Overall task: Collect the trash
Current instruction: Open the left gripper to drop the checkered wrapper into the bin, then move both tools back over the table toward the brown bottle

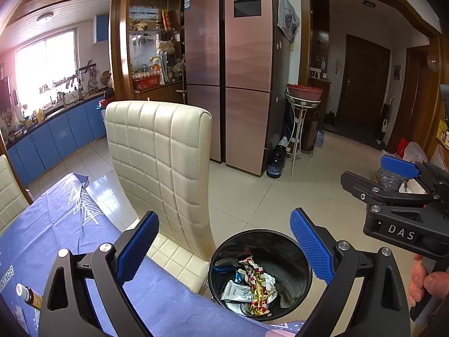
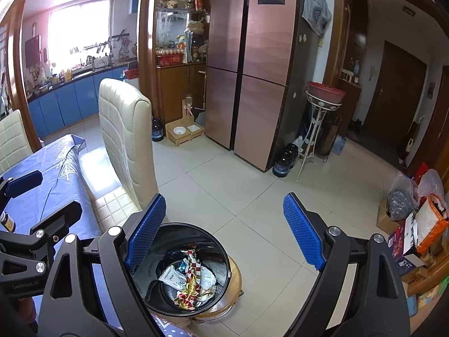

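Note:
A black round trash bin (image 1: pixel 294 255) stands beside the table and holds several crumpled wrappers (image 1: pixel 256 286), red-and-gold and white ones. It also shows in the right wrist view (image 2: pixel 157 269) with the wrappers (image 2: pixel 188 280) inside. My left gripper (image 1: pixel 224 248) is open and empty, held above the bin. My right gripper (image 2: pixel 224 231) is open and empty, also above the bin. The right gripper shows at the right of the left wrist view (image 1: pixel 393 179); the left gripper shows at the left of the right wrist view (image 2: pixel 42 196).
A table with a blue cloth (image 1: pixel 56 238) is at the left, with a small brown bottle (image 1: pixel 29 295) on it. A cream padded chair (image 1: pixel 160 168) stands against the table. A pink fridge (image 1: pixel 235 70) is behind. Bags and boxes (image 2: pixel 415 224) lie at the right.

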`<act>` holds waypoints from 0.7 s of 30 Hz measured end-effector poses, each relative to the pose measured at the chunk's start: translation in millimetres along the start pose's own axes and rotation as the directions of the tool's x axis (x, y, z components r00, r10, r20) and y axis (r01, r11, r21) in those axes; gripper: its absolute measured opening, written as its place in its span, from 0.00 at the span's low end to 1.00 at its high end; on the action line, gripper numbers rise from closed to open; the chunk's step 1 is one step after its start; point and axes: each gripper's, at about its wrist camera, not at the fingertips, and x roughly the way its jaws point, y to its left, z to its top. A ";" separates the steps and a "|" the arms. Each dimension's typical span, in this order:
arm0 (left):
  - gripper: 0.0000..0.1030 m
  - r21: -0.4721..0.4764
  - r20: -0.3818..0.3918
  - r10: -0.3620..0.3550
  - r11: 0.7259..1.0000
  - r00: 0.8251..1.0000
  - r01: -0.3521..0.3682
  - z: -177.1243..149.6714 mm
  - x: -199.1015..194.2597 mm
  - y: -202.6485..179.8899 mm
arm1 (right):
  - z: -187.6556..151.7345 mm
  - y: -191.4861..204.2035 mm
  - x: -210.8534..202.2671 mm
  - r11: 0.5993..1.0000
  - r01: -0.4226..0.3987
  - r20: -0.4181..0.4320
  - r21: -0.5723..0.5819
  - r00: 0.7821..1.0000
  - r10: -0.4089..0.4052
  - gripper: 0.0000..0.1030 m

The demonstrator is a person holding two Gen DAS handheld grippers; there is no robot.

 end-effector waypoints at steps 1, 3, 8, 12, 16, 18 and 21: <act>0.89 -0.003 0.001 0.002 1.000 1.000 -0.002 -0.2 -1.4 1.8 | 0.4 1.9 -0.5 1.000 -0.004 0.000 -0.003 1.000 0.004 0.83; 0.89 -0.009 0.003 0.013 1.000 1.000 -0.013 -1.6 -3.9 6.4 | 1.0 7.4 -1.1 1.000 -0.015 0.001 -0.012 1.000 0.015 0.83; 0.89 -0.043 -0.001 0.050 0.998 0.999 -0.050 -7.1 -12.7 23.6 | 3.0 26.2 -2.7 0.998 -0.050 0.006 -0.041 0.999 0.050 0.83; 0.89 -0.080 -0.014 0.101 0.992 0.995 -0.102 -15.7 -21.0 44.7 | 3.8 50.8 -1.9 0.992 -0.100 0.001 -0.079 0.995 0.101 0.83; 0.89 -0.130 -0.037 0.161 0.978 0.986 -0.165 -29.3 -32.4 73.4 | 5.2 83.9 -0.8 0.980 -0.156 -0.006 -0.127 0.988 0.156 0.83; 0.89 -0.146 -0.050 0.200 0.968 0.978 -0.206 -36.0 -38.6 86.4 | 6.2 103.3 0.0 0.970 -0.191 -0.011 -0.149 0.981 0.192 0.83; 0.89 -0.175 -0.071 0.256 0.948 0.964 -0.265 -47.2 -49.2 108.2 | 5.1 133.2 1.0 0.953 -0.244 -0.024 -0.182 0.969 0.244 0.83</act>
